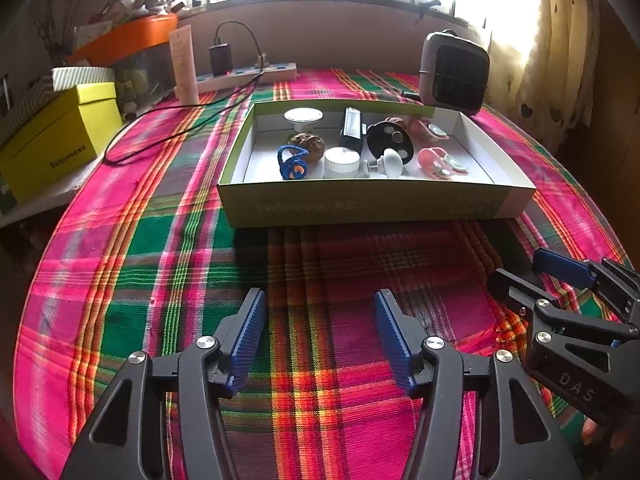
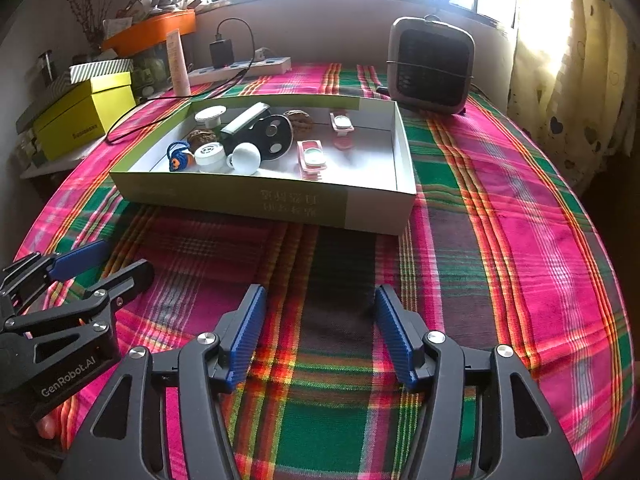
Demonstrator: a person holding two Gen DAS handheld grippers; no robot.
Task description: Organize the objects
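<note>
- Both your left tool [image 1: 320,336] and right tool [image 2: 320,332] hover spread and empty over the plaid worktop [image 1: 140,260], near you.
- The shallow box [image 1: 376,202] lies farther, crowded: white knob [image 1: 390,162], black disc [image 1: 390,142], pink clips [image 1: 438,162], blue cord [image 1: 292,160].
- Reaching in, you may knock neighbours or pinch two things together.
</note>
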